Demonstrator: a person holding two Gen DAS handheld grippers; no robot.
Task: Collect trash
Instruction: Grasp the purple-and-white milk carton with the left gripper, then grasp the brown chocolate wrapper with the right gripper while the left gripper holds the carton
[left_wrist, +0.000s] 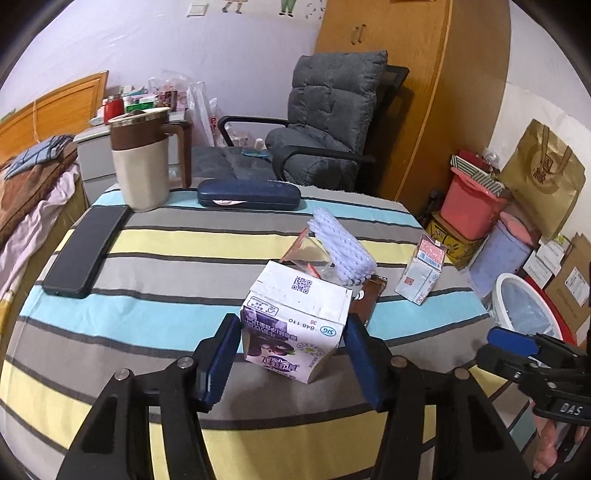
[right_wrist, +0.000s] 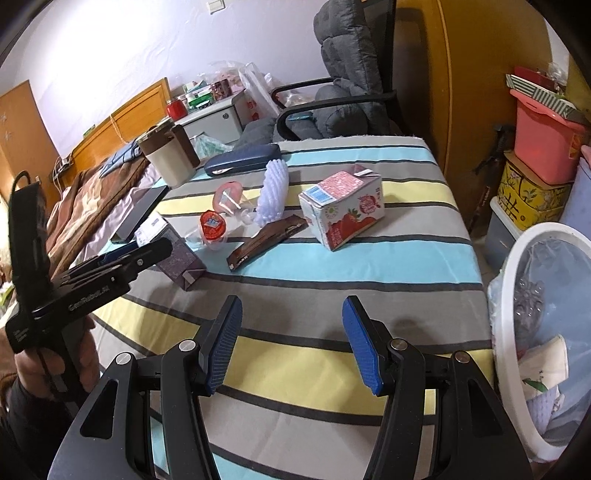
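Left wrist: left gripper (left_wrist: 291, 354) spread, straddling purple carton (left_wrist: 295, 325) near counter (left_wrist: 147, 332) edge, pads not yet pressing; lined up to pinch.
Right wrist: right gripper (right_wrist: 291, 343) spread, empty; strawberry carton (right_wrist: 341, 208) farther off, trash bin (right_wrist: 539, 332) right.

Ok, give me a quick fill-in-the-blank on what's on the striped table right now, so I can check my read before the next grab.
1. The purple drink carton sits between the left tongs, whose pads stand ___ of its sides.
2. The right tongs hold ___.
3. The red strawberry carton lies on its ___.
4. The white bin stands beside the table's ___ edge in the right wrist view.

Missing words: clear; nothing; side; right
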